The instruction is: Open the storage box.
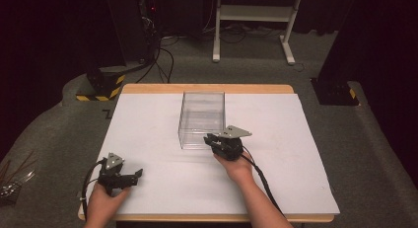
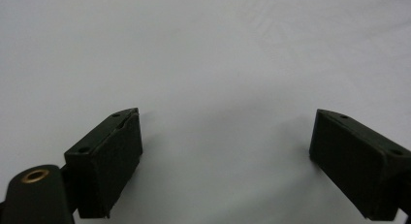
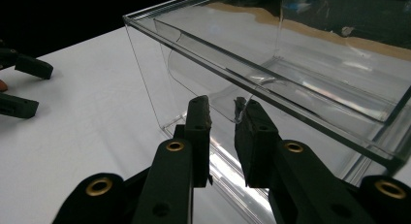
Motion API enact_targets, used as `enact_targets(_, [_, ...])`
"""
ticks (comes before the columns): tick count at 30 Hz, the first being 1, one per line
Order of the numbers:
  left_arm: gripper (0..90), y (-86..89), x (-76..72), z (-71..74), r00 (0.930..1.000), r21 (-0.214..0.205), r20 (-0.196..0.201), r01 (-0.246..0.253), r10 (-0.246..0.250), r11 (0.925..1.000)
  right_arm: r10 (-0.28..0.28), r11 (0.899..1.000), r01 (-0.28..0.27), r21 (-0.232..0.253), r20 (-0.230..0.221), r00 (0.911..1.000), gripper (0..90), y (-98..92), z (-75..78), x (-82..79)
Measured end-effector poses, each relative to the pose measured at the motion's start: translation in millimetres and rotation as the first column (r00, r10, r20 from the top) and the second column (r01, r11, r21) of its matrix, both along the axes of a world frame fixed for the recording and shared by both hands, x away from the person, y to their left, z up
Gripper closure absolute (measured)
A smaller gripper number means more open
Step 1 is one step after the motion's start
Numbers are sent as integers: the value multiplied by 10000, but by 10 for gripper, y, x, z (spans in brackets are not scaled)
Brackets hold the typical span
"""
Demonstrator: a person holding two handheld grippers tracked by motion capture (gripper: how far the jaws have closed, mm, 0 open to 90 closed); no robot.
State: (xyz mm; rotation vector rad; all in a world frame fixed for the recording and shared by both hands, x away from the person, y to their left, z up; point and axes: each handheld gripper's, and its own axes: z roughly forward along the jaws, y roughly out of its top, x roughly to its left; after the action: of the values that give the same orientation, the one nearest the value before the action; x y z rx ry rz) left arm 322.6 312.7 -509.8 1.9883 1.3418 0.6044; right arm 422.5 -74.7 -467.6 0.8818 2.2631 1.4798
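Note:
A clear plastic box (image 1: pixel 202 118) with no lid stands on the white table (image 1: pixel 148 134), a little behind its middle. My right gripper (image 1: pixel 212 139) is at the box's near right corner, pointing left along the front wall. In the right gripper view its jaws (image 3: pixel 223 107) are a narrow gap apart just below the rim of the box (image 3: pixel 300 64); only clear plastic shows through the gap. My left gripper (image 1: pixel 135 177) rests low at the table's near left, wide open over bare white surface (image 2: pixel 225 151). The left gripper (image 3: pixel 24 86) also appears far left in the right gripper view.
The table's wooden edge (image 1: pixel 207 88) runs along the back. Beyond it are a white frame stand (image 1: pixel 256 20), cables on grey carpet (image 1: pixel 162 60) and a black-and-yellow striped base (image 1: pixel 101 87). White tabletop lies left and right of the box.

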Motion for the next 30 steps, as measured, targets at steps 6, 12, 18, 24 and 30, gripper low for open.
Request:
enact_targets(6, [118,0,0,0,10000,-5,-2,-2,2,10000,19,10000,-19,81,-23,10000,786,-22,-8,-20])
enact_targets(12, [118,0,0,0,10000,-2,0,-1,1,10000,31,9999,-31,142,-22,10000,805,-47,-15,-40])
enact_targets(18, [118,-1,-1,0,10000,-12,0,-6,6,10000,5,9999,-5,127,26,10000,824,-73,-24,-60])
enact_targets(24, [119,0,0,0,10000,4,2,-2,2,10000,14,9998,-15,188,74,10000,793,-67,-32,-53])
enact_targets(30, [118,-1,0,0,10000,-4,2,-6,6,10000,30,9991,-33,416,77,10000,712,-32,-12,-26])
